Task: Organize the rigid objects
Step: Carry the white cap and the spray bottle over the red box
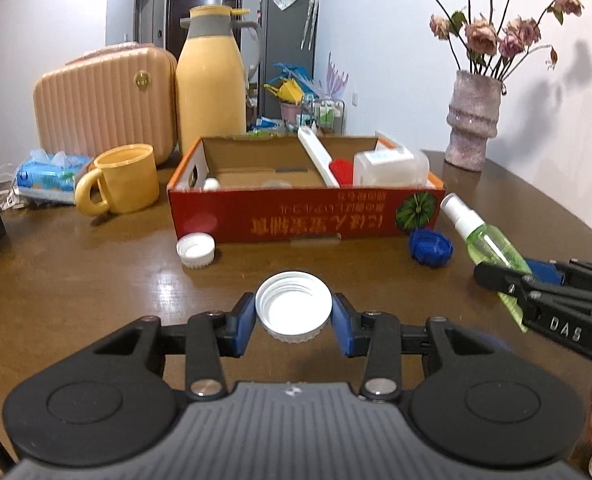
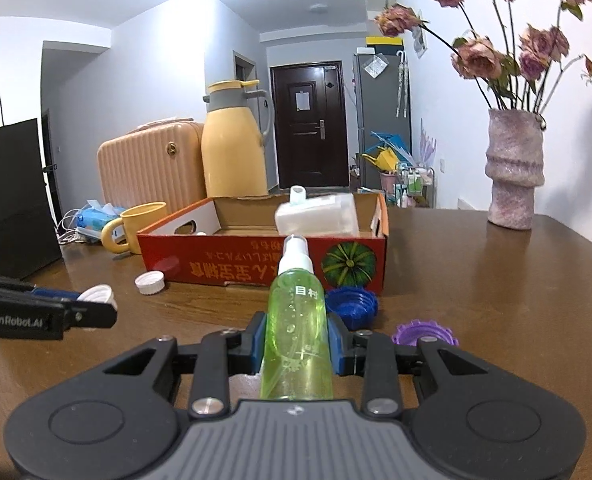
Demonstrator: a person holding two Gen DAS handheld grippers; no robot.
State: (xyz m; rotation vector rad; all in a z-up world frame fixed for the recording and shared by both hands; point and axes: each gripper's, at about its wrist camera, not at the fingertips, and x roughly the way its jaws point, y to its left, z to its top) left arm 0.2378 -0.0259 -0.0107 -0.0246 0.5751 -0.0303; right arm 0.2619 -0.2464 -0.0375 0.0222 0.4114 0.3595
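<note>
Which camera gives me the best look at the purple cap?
The right wrist view. The purple cap lies on the table just right of the blue cap, partly hidden behind the tool's linkage. The left wrist view does not show it at all.

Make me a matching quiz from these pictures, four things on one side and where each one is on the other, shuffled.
Things:
1. big white cap
2. green spray bottle
3. blue cap
4. yellow mug

Places:
A. on the table, left of the red box
B. in the right tool
C. on the table by the box's right front corner
D. in the left tool

Pairs: 1-D, 2-B, 3-C, 4-A
</note>
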